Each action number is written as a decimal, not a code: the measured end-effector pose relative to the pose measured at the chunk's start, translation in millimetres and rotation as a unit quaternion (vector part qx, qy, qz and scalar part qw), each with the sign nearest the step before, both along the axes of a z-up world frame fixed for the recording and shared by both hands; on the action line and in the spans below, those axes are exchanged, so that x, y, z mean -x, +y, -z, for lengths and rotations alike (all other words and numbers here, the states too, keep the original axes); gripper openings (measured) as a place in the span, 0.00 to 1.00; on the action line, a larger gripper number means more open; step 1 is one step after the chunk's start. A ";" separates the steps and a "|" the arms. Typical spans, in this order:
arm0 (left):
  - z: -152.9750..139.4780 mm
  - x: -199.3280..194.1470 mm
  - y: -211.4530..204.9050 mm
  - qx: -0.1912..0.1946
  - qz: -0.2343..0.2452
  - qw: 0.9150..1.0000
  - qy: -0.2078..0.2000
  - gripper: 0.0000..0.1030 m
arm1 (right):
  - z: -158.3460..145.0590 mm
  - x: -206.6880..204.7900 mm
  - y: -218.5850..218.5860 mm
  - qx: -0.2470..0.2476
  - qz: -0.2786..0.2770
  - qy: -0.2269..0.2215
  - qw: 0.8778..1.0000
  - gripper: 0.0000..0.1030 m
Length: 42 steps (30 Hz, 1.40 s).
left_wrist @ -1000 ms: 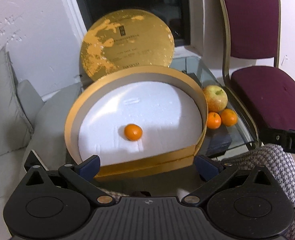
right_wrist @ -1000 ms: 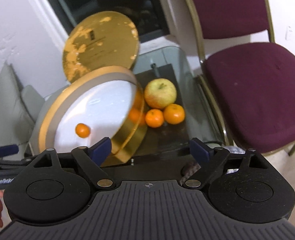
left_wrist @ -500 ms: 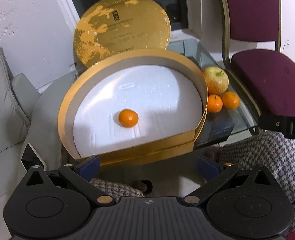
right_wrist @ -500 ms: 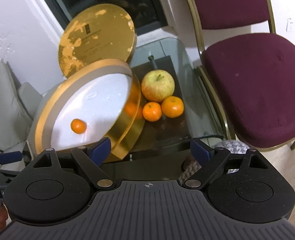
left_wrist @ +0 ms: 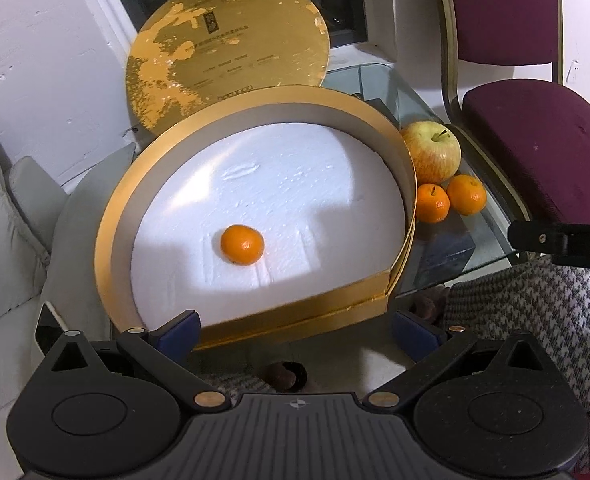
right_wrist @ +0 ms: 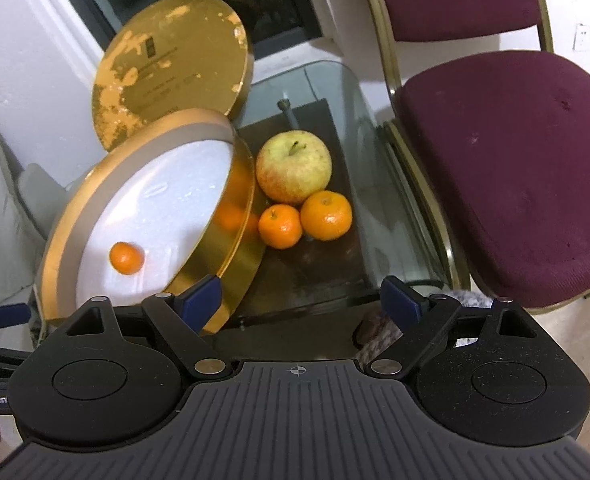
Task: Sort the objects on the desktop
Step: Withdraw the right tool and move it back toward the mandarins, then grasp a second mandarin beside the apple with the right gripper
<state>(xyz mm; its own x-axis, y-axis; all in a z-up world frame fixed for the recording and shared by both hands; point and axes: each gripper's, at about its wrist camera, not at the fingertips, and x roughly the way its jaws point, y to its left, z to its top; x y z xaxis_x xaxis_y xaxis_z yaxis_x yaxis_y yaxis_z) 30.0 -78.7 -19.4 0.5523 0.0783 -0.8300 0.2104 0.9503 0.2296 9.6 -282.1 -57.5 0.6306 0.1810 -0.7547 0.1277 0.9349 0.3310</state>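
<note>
A round gold box (left_wrist: 115,216) (right_wrist: 231,264) with a white foam floor stands on the glass table, and one small tangerine (left_wrist: 241,244) (right_wrist: 126,257) lies inside it. To its right on the table sit an apple (left_wrist: 433,151) (right_wrist: 293,166) and two more tangerines (left_wrist: 432,203) (right_wrist: 280,226), the larger one (left_wrist: 466,194) (right_wrist: 326,215) on the right. My left gripper (left_wrist: 295,330) hangs open in front of the box's near wall, nothing between its fingers. My right gripper (right_wrist: 301,300) is open too, over the table's front edge, short of the loose fruit.
The box's gold lid (left_wrist: 227,56) (right_wrist: 171,68) leans upright against the wall behind it. A maroon chair (left_wrist: 543,152) (right_wrist: 503,168) stands close on the right of the glass table (right_wrist: 335,88). Grey cushions (left_wrist: 11,216) lie at the left. Houndstooth fabric (left_wrist: 535,312) shows below right.
Both grippers have drawn back and risen a little, so the box and fruit sit higher and farther in view. The fruit has not moved; both grippers stay open.
</note>
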 end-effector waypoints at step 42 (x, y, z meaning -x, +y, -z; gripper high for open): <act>24.0 -42.7 14.1 0.020 -0.016 1.000 -0.003 0.99 | 77.6 -106.6 -17.0 -0.047 0.045 0.023 0.998 0.47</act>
